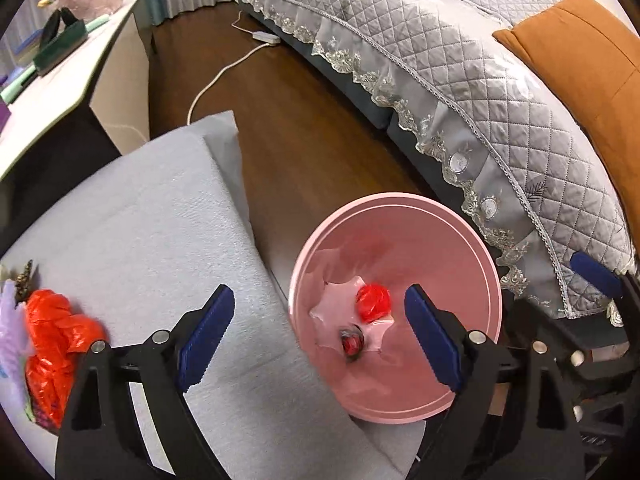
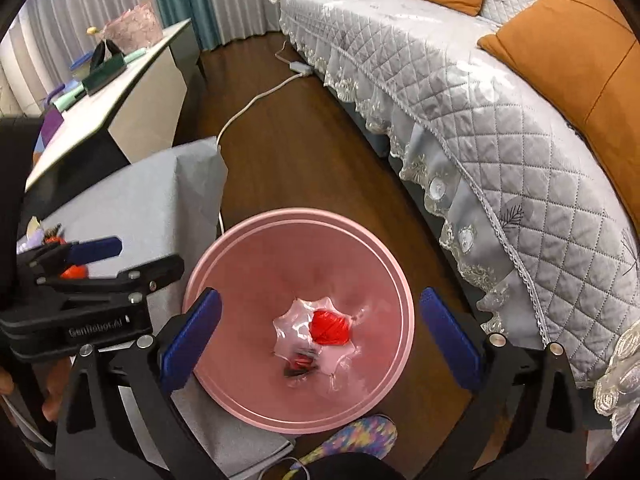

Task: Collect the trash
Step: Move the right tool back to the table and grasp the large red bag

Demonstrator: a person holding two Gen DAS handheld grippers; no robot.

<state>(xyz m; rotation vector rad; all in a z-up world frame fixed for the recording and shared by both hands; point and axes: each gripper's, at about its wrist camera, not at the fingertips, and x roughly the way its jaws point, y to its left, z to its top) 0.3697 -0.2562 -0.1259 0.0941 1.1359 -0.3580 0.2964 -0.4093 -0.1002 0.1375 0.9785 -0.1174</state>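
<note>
Evidently a drop has been made: both grippers hang over the pink bin [image 2: 224, 264] with nothing between their pads. The right gripper [image 2: 320, 344] stands wide, its blue pads either side of the bin's mouth and pointing steeply down into it. The left gripper [image 1: 320, 340] is wide too, one pad over the grey cushion [image 1: 140, 220] and the other over the bin's near rim.

Inside the bin, a clear liner is bunched at the bottom. On it lies a crumpled red ball [image 2: 330, 328], straight ahead of the right gripper and below it. Just nearer lies a small dark and red scrap [image 2: 302, 362], blurred, possibly a wrapper caught falling.

More trash waits on the cushion, well off to the left gripper's left side: a crumpled orange-red bag [image 1: 56, 344] with a pale lilac scrap [image 1: 10, 320] touching its far side.

The step in hand looks like the release into the bin. Next, I judge, the left gripper must swing left over the cushion, come down with its jaws astride the orange-red bag, and close on a raised fold.
</note>
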